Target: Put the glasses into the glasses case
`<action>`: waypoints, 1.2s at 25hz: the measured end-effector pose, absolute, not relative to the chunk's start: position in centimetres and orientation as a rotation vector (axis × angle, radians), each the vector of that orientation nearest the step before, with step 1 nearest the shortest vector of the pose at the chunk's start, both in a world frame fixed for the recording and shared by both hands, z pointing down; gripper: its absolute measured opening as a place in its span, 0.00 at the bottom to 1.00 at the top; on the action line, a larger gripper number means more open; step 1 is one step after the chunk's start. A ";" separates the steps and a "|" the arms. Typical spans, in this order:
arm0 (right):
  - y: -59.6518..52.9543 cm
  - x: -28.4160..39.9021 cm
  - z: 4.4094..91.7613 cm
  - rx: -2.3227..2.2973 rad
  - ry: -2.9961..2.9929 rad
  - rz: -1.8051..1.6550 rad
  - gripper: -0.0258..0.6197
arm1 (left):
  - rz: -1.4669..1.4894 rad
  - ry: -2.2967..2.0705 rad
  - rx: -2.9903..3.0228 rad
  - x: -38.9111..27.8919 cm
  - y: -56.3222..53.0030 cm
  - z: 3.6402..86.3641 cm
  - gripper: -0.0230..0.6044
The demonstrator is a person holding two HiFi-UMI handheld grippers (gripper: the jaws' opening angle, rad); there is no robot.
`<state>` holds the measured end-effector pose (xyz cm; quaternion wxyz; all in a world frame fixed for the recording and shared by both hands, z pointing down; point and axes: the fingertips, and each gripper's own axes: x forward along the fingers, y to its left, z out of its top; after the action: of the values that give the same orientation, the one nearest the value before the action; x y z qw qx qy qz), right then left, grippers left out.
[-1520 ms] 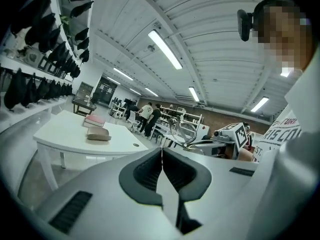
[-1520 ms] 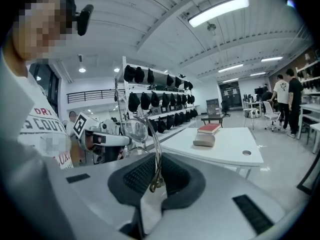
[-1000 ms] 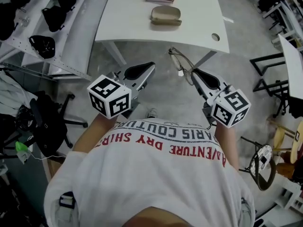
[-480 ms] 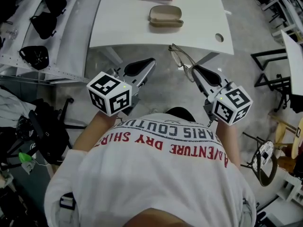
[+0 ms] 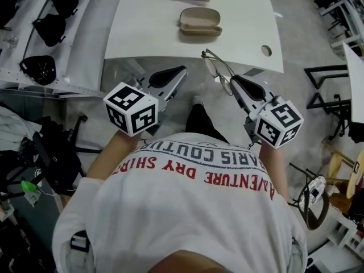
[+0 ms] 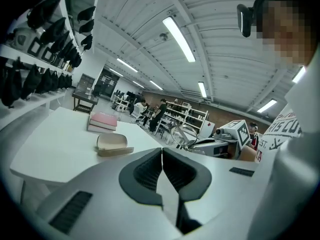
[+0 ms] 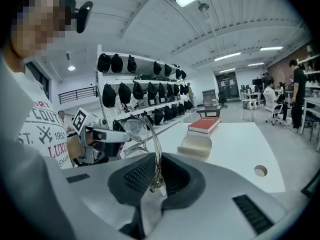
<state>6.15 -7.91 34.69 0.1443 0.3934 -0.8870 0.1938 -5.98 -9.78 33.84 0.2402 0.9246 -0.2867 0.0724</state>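
Glasses (image 5: 215, 67) get no support from the left gripper (image 5: 181, 71), jaws pressed together, empty. They hang short of the case (image 5: 200, 21) on the worktop (image 5: 142, 21), one thin arm pinched in the right gripper's (image 5: 233, 79) jaws: they may swivel or slip out

white shirt (image 5: 187, 220) printed "DRY SHIRT", "AVENTURE", partly "ARIS COUTU"

I see a white table (image 5: 148, 27) at twelve o'clock on grey floor (image 5: 301, 38), a rack (image 5: 74, 44) at ten, strip lights (image 6: 178, 31) overhead.
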 end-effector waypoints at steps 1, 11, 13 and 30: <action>-8.5 6.2 34.8 1.125 -2.559 0.561 0.11 | 0.202 -0.792 2.525 -5.9 -10.2 34.0 0.08; -14.2 7.0 37.1 1.054 -2.548 0.610 0.11 | 0.215 -0.830 2.473 -5.0 -15.7 35.6 0.08; -15.3 7.2 37.6 1.038 -2.536 0.609 0.11 | 0.217 -0.837 2.463 -4.8 -16.7 35.8 0.08; -23.3 7.8 39.1 0.862 -2.498 0.502 0.11 | 0.237 -0.922 2.383 -3.8 -22.5 37.7 0.08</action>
<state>7.81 -23.25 39.14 0.2240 0.3122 -0.9051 0.1820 -3.84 -22.48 37.70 0.2839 0.8905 -0.3444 0.0885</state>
